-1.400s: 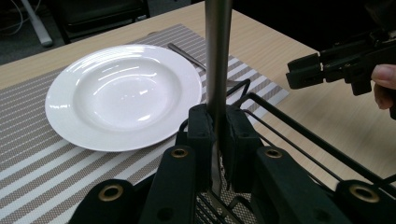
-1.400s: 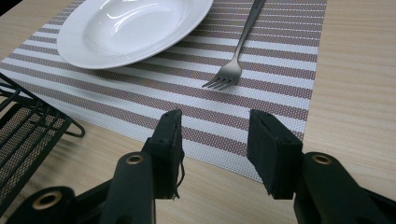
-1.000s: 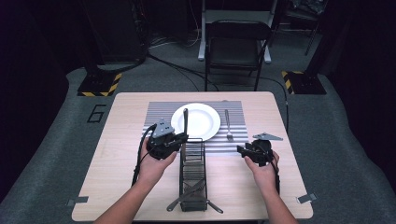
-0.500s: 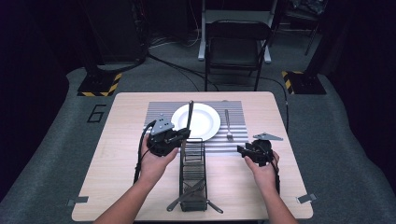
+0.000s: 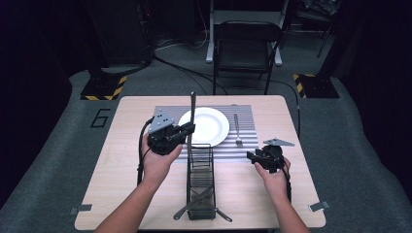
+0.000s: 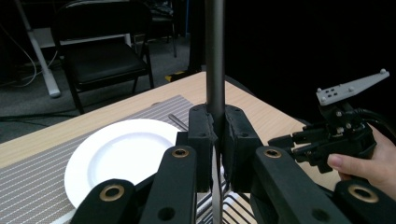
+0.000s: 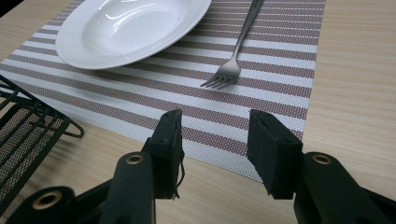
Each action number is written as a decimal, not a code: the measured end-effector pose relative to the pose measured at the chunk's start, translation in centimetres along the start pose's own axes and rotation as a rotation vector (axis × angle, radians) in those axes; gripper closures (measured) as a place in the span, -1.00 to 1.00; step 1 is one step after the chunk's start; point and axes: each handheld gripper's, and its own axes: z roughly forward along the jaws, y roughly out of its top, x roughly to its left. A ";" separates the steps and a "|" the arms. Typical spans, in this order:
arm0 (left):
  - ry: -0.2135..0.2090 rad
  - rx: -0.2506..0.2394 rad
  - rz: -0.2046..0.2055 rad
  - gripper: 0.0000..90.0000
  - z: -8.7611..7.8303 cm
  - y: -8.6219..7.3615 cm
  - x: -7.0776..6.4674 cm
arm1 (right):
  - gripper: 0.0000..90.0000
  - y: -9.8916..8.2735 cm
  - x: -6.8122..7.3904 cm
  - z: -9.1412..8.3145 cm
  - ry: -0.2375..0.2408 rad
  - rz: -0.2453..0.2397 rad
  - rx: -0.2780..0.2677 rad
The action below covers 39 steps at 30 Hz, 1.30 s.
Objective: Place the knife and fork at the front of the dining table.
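Note:
My left gripper (image 5: 187,130) is shut on a table knife (image 5: 192,104) and holds it upright, handle up, over the far end of the black wire cutlery basket (image 5: 200,175). In the left gripper view the pads (image 6: 201,135) clamp the knife (image 6: 215,56) where handle meets blade. A white plate (image 5: 210,125) lies on the striped placemat (image 5: 243,149), with a fork (image 5: 237,130) to its right. My right gripper (image 5: 250,156) stands open with nothing in it, low over the mat's near edge (image 7: 215,126), facing the fork (image 7: 231,65) and the plate (image 7: 130,28).
Several utensils (image 5: 197,208) lie in the basket's near end. The basket's corner (image 7: 28,130) is to the left of the right gripper. A black chair (image 5: 245,48) stands beyond the table's far edge. The right gripper (image 6: 336,140) is off to the left gripper's right.
My left gripper has risen with the knife, which now stands higher and more upright above the basket. The right gripper has stayed put.

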 end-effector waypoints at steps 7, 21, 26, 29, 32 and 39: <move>0.031 -0.020 -0.021 0.84 -0.8 0.0 1.2 | 0.22 0.0 0.0 0.0 0.004 0.004 0.002; 0.160 0.069 -0.086 0.84 0.5 -3.2 4.9 | 0.22 -0.1 0.0 0.2 0.004 0.011 0.009; 0.205 0.075 -0.127 0.84 1.1 -4.3 5.9 | 0.22 -0.2 -0.1 0.3 0.007 0.007 0.011; 0.231 0.085 -0.138 0.84 1.5 -4.7 6.5 | 0.22 -0.2 -0.1 0.3 0.007 0.008 0.011; 0.252 0.092 -0.143 0.84 1.8 -4.9 7.1 | 0.22 -0.2 -0.1 0.3 0.007 0.008 0.012; 0.304 0.095 -0.194 0.84 3.1 -5.4 8.5 | 0.22 -0.2 -0.1 0.2 0.008 0.013 0.011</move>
